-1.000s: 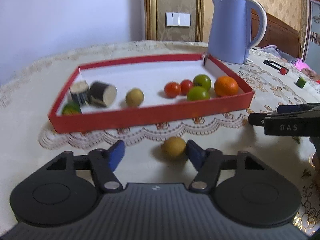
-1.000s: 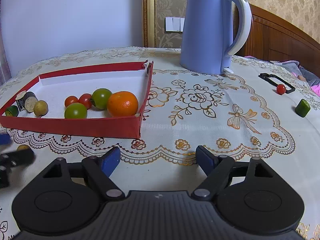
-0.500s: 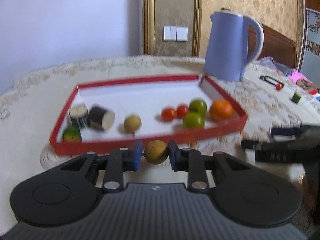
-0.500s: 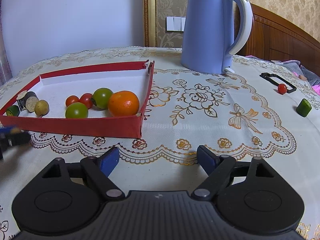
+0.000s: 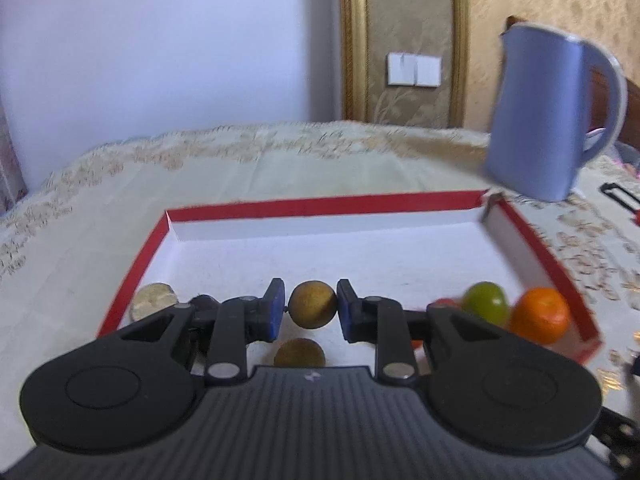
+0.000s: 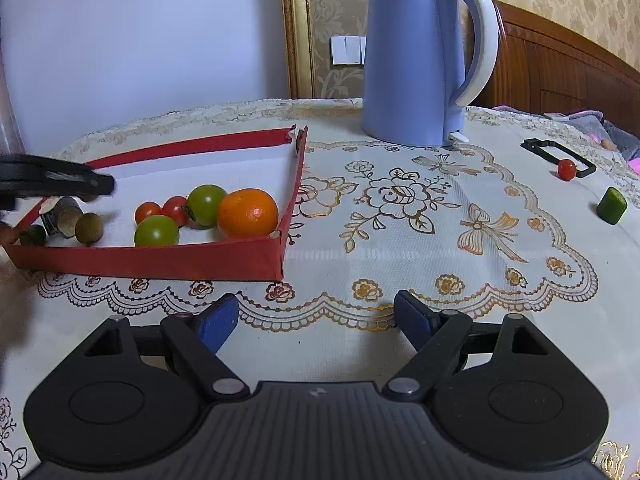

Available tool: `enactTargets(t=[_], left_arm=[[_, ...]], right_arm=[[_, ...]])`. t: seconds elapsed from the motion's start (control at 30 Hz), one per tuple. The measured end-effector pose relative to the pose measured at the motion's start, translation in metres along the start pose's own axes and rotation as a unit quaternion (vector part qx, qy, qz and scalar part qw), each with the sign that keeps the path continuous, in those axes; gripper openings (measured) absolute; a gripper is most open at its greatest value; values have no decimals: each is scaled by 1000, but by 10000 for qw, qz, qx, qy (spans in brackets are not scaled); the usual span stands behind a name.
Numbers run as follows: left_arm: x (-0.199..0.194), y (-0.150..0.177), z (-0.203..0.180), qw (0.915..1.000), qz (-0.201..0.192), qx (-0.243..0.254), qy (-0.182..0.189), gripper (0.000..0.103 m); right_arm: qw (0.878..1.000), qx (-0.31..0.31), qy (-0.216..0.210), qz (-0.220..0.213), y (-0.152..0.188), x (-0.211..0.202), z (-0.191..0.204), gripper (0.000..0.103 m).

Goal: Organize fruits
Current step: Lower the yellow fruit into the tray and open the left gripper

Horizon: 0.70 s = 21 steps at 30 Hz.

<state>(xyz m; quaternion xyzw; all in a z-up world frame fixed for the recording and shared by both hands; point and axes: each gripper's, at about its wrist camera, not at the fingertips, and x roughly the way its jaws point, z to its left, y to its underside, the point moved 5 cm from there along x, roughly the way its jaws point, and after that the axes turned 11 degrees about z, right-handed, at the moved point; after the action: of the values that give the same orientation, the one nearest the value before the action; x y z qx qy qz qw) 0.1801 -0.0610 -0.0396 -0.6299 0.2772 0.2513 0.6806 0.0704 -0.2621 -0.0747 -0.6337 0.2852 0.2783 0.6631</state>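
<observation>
Table [image 6: 400, 240]: cream lace cloth with gold flowers; a broad bare stretch lies between the tray's right wall and the small items near the right edge.

Kettle [image 6: 412, 60]: blue, upright, behind the tray's far right corner, apart from it.

Tray [image 6: 160, 260]: red outside, white inside, low walls; far right corner split open. The rear half of its floor is bare; the contents sit along the near wall.

Left tool [image 5: 312, 308]: over the tray's near left part, clenched on a brown fruit [image 5: 313, 309] held clear of the floor, blue pads on either side of it.

Right tool [image 6: 316, 320]: released, jaws wide, nothing between them, over bare cloth just in front of the tray's near right corner.

Orange [image 6: 248, 213]: in the tray's near right corner, close to both walls.

Green tomatoes [image 6: 157, 231]: two, left of the orange.

Red tomatoes [image 6: 176, 209]: two, between the green ones.

Second brown fruit [image 6: 89, 229]: on the tray floor, near left.

Loose red tomato [image 6: 567, 169] and green piece [image 6: 611, 205]: near the right table edge, well apart from the tray.
</observation>
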Motion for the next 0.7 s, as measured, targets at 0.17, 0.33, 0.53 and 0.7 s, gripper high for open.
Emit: enactTargets(t=[0.17,0.33,0.53,0.7], left_arm=[[20,2,-1,9998,149,-48,-86,25],[23,5,-2,9997,179,-46,-127,25],[23,6,-3,9995,123,12,-300,36],[20,9,-5,9993,135,66,-335,68]], right_arm=[[10000,32,-31,-11,0,0,0,85],[10000,34,-32,-10,0,0,-1,85],[10000,-4,2,11,-1,1,0,86],[10000,-46,35,30,-1,1,2,86]])
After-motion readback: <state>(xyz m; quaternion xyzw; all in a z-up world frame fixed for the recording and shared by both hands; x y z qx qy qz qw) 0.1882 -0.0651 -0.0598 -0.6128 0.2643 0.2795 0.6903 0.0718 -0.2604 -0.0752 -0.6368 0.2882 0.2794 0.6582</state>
